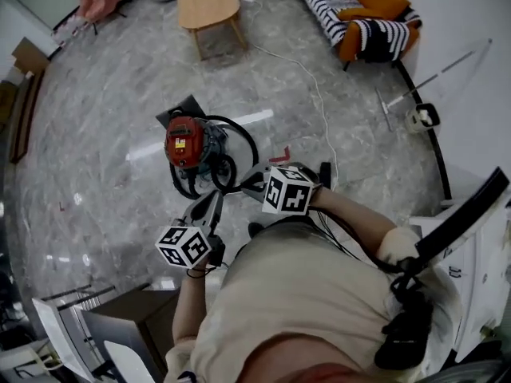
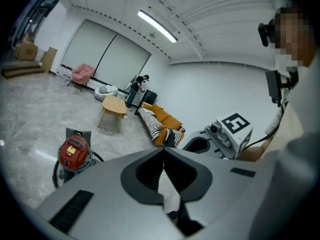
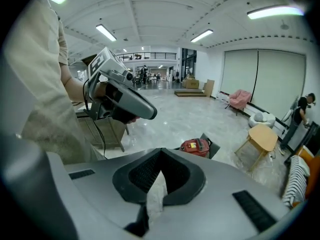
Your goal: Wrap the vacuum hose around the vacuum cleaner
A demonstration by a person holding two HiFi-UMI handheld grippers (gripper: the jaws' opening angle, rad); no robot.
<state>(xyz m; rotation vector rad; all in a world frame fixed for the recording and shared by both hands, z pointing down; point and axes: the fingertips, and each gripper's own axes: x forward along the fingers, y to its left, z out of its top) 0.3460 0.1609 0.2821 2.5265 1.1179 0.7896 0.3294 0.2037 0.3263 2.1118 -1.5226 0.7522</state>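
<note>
- Vacuum hose looks looped round the vacuum cleaner — likely done.
- Your left gripper, right gripper: clenched empty, near it.
- Next — tuck any loose end.

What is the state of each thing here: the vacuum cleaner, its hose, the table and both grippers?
vacuum cleaner: standing on the floor, not held.
hose: lying in loops around the vacuum cleaner.
wooden table: upright.
left gripper: fingers shut, empty.
right gripper: fingers shut, empty.
</note>
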